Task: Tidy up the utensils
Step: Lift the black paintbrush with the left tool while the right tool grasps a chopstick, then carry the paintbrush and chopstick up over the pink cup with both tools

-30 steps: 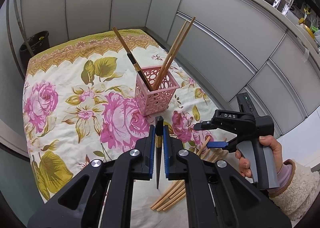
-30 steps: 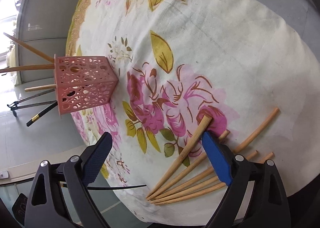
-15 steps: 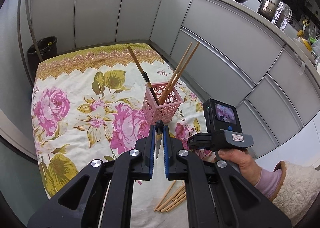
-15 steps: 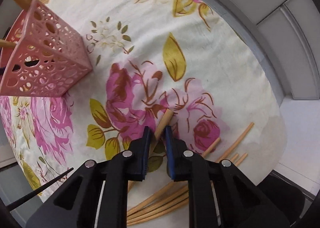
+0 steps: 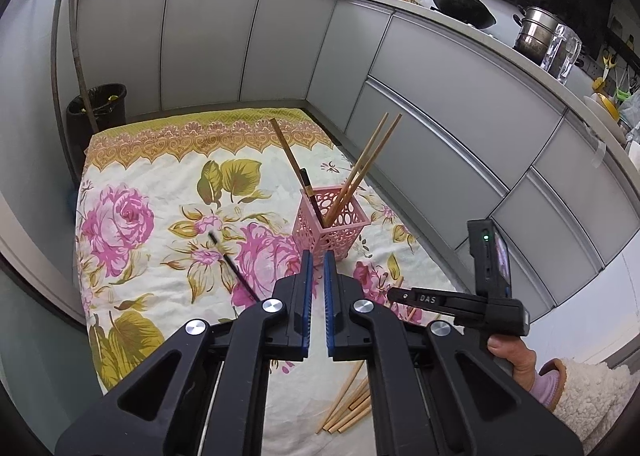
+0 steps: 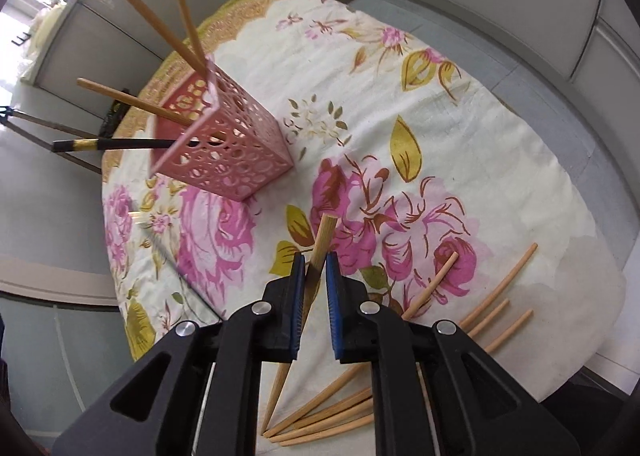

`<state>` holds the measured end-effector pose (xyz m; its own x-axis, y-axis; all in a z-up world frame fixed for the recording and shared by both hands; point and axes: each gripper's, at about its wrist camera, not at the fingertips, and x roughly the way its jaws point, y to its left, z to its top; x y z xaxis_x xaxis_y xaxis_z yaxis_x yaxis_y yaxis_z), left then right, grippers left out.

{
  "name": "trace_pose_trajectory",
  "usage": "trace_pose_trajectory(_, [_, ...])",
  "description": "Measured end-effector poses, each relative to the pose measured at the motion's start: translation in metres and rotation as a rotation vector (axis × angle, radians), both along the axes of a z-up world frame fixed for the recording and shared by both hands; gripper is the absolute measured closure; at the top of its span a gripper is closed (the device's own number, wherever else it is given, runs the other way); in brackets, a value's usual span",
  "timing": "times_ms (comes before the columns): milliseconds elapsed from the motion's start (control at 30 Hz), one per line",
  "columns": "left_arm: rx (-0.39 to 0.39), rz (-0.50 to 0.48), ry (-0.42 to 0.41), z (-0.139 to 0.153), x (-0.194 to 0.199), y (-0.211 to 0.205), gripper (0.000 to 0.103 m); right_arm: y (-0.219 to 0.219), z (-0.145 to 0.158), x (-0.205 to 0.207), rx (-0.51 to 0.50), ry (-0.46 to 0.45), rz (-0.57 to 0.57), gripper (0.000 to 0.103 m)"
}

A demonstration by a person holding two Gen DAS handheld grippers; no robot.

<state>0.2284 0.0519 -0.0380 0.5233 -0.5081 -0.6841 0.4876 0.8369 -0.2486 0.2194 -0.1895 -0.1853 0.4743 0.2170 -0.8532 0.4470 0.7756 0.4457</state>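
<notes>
Floral-clothed table [image 6: 460,143]: right tongs [image 6: 311,270] are closing on one bamboo chopstick [image 6: 322,242], presumably destined for the pink holder [image 6: 232,151]; left tongs [image 5: 315,276] narrow, a black chopstick [image 5: 234,266] apparently gripped.

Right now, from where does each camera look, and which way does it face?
Left wrist: on the left gripper, looking down over the cloth at the basket; its fingers and the right hand show.
Right wrist: on the right gripper, looking steeply down at the cloth; its jaws, closing, with a chopstick between them, show.
Both share the basket, the cloth and the loose chopsticks.
</notes>
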Motion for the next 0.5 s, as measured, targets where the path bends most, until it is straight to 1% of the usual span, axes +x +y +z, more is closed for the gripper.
trace_pose_trajectory(167, [0.007,0.007,0.002,0.0,0.0,0.002,0.099,0.003,0.026,-0.02,-0.004,-0.076,0.026,0.092])
trace_pose_trajectory(267, [0.002,0.046,0.057,-0.01,0.011,0.012,0.099,0.004,0.034,-0.027,0.009,-0.105,0.036,0.093])
trace_pose_trajectory(300, [0.005,0.073,0.086,-0.016,0.018,0.017,0.098,0.004,0.036,-0.028,0.016,-0.114,0.038,0.093])
trace_pose_trajectory(367, [0.044,0.155,0.162,-0.036,0.039,0.028,0.097,0.006,0.039,-0.033,0.015,-0.134,0.044,0.093])
trace_pose_trajectory(433, [0.092,0.217,0.281,-0.067,0.068,0.038,0.076,0.006,0.04,-0.039,0.023,-0.15,0.051,0.093])
trace_pose_trajectory(467, [0.121,0.257,0.337,-0.084,0.082,0.041,0.074,0.005,0.04,-0.042,0.03,-0.155,0.055,0.093])
trace_pose_trajectory(500, [0.166,0.283,0.381,-0.1,0.094,0.042,0.073,0.004,0.038,-0.043,0.036,-0.158,0.057,0.093])
